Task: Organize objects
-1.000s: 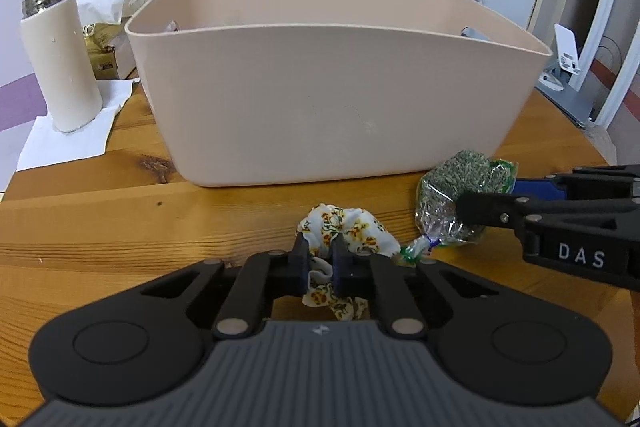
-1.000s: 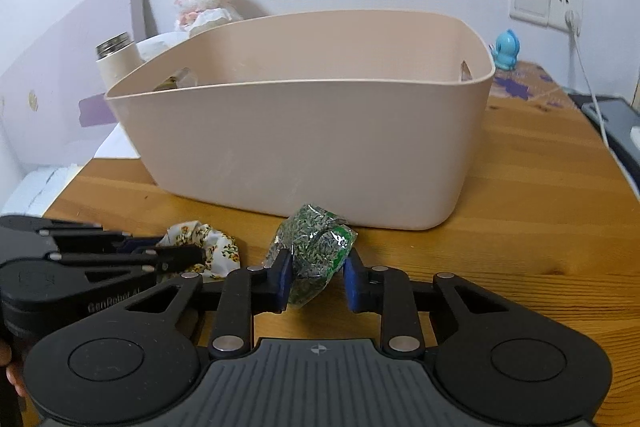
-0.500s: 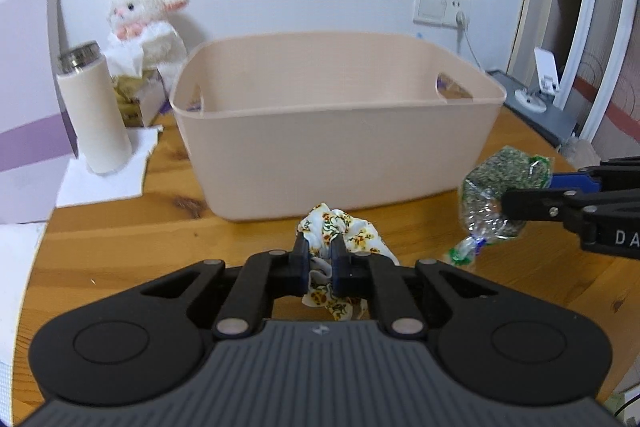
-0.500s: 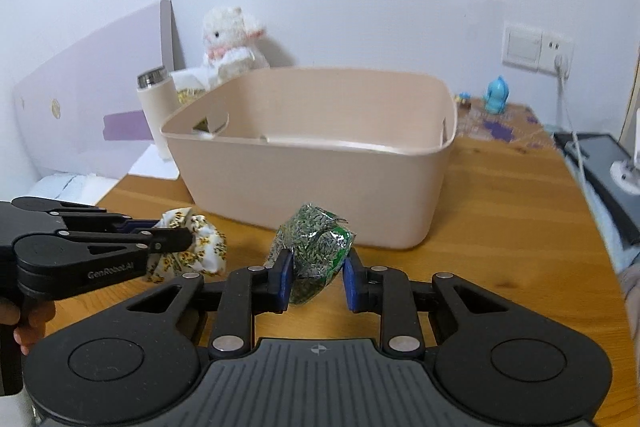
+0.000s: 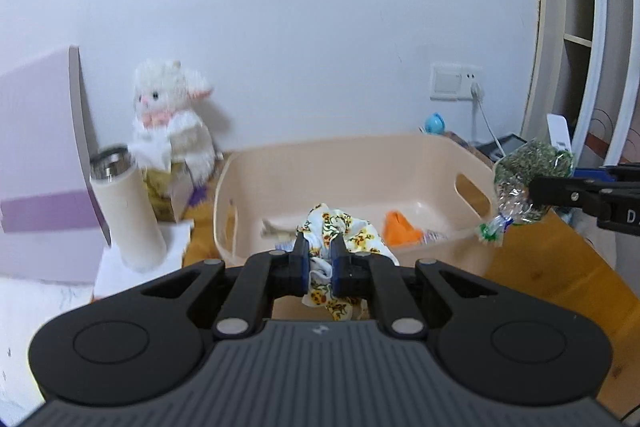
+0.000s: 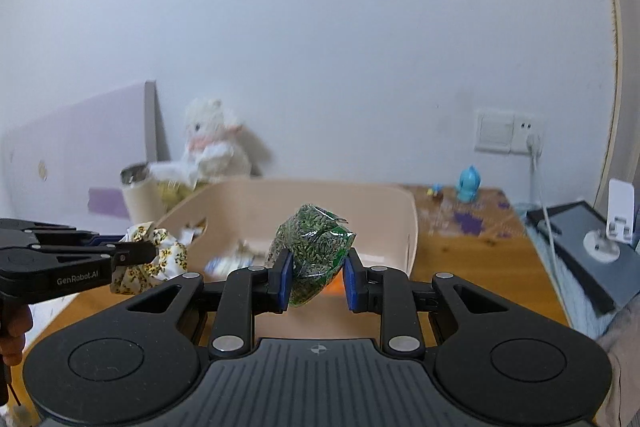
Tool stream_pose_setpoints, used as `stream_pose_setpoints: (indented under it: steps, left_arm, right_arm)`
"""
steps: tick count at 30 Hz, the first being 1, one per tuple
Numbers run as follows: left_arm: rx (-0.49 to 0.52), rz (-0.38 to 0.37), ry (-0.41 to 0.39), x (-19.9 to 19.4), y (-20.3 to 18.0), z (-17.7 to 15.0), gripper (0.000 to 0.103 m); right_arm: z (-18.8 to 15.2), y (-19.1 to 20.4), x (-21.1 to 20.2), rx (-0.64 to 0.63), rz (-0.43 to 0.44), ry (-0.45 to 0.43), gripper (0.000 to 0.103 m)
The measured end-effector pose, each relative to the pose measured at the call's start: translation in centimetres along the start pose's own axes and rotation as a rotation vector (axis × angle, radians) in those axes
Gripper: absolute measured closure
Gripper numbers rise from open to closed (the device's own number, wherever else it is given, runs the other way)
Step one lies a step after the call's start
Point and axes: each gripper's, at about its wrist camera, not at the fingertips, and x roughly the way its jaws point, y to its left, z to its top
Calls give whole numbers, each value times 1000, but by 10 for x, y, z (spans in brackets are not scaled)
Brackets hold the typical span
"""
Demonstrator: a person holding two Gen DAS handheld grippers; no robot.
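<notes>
My left gripper point(image 5: 319, 259) is shut on a crumpled white cloth with yellow flowers point(image 5: 344, 239), held in the air over the near rim of the beige plastic bin point(image 5: 448, 155). My right gripper point(image 6: 316, 275) is shut on a clear bag of green dried herbs point(image 6: 316, 247), held above the bin's near right side; the bag also shows in the left wrist view point(image 5: 528, 183). The cloth shows in the right wrist view point(image 6: 156, 259). The bin point(image 6: 384, 203) holds an orange item point(image 5: 400, 231) and some small packets.
A beige flask with a steel lid point(image 5: 124, 211) stands on white paper left of the bin. A white plush lamb point(image 5: 172, 123) sits on a box behind it. A purple board point(image 5: 36, 163) leans at left. A blue figurine point(image 6: 468, 183) and a tablet point(image 6: 580, 239) are at right.
Both grippers have risen from the table with their loads and now look down into the bin from above its rim. The bin's contents have come into view.
</notes>
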Motion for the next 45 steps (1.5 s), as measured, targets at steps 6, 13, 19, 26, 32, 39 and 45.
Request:
stream_pose_setpoints:
  steps: [6,13,19,26,32,39,45]
  left_arm:
    - [-9,27,-22,37,-2,26,91]
    - [-19,77,75,99,-3,26,91]
    - [-57,97,205,142,6,13,91]
    - [-21,108,248,155,12,4,90]
    - [7,103,208,138,8,9,44]
    - [28,116,146,98,0,15,20]
    - [22,111,119,57,-7,12,13]
  right_arm:
    - [19,-9,27,33,-36,-24,79]
    - [20,-24,73,74,-81,39,79]
    - [13,-23,110,36,-112,132,79]
    - [0,-18,135,-22,-123,225,78]
    - [-3,-19,135,-25,-118,215,51]
    - [2,-18,100,-31,-128,155,27]
    - [-2,-11,60,-59,-154,124,26]
